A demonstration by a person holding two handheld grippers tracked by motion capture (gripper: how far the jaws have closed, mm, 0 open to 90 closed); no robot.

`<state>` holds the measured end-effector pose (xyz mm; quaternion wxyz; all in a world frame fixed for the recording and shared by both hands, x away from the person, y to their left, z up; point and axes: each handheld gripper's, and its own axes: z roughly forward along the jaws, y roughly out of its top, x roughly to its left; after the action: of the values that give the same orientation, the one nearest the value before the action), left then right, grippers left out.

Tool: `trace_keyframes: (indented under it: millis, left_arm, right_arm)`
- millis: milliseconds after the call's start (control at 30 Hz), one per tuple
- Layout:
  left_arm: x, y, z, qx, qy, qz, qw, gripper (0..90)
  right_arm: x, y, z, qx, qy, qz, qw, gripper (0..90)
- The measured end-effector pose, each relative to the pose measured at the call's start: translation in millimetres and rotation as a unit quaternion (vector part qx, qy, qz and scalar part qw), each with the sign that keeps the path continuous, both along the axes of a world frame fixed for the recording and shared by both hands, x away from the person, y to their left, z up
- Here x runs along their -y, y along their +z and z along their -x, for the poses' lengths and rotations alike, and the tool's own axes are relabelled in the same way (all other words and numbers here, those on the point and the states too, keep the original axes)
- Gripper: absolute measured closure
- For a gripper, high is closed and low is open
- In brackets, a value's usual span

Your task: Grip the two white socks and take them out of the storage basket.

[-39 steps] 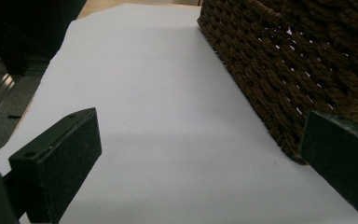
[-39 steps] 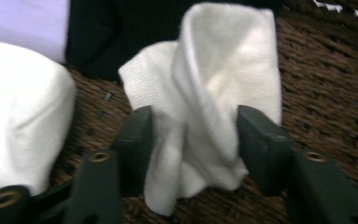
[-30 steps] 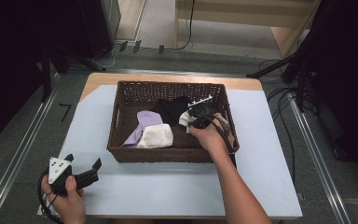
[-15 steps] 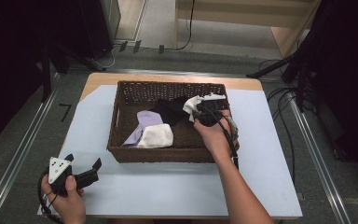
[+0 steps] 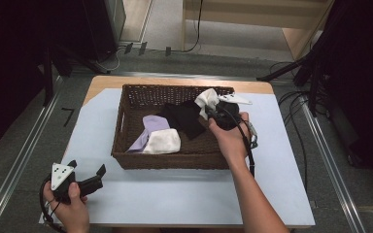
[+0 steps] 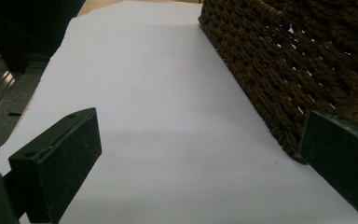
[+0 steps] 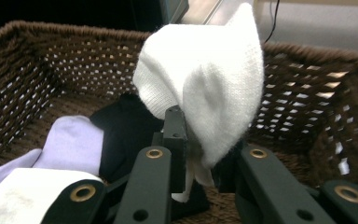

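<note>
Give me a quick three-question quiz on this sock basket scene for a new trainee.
1. True or false: the right gripper is shut on a white sock.
2. Which lies in the wicker basket next to the black sock: A) a lilac sock, B) a red sock, C) a green sock?
3. Where is the left gripper resting, and are its jaws open or shut?

Key
1. True; the sock is pinched between its jaws, lifted above the basket floor.
2. A, the lilac sock.
3. On the white table cover, outside the basket's near left corner, open and holding nothing.
</note>
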<state>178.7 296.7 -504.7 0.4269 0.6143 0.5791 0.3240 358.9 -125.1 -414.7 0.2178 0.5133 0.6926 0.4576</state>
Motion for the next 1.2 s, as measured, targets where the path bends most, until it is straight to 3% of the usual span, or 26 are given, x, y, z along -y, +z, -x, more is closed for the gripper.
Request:
trace_keyframes:
  millis: [200,467,667,933,1200]
  left_arm:
    - [0.3,0.0,0.0,-0.001,0.000,-0.002,1.0000,0.0]
    - [0.4,0.0,-0.1,0.000,0.001,-0.002,1.0000,0.0]
    - [0.2,0.1,0.0,-0.001,0.000,-0.003,1.0000,0.0]
    - [0.3,0.0,-0.1,0.000,0.001,-0.003,1.0000,0.0]
    - [0.9,0.0,0.0,-0.001,0.002,-0.004,1.0000,0.0]
  right_arm:
    - [12.8,9.5,5.1,0.016,-0.012,0.006,0.9998,79.0]
    - [42.2,22.8,11.9,0.040,-0.043,-0.007,0.9982,79.2]
    - [63.4,24.0,14.1,0.042,-0.069,-0.012,0.9967,79.2]
    - [98.7,15.2,17.0,0.039,-0.109,-0.010,0.9932,79.2]
    - [132.4,-10.8,19.4,0.007,-0.151,-0.004,0.9885,79.2]
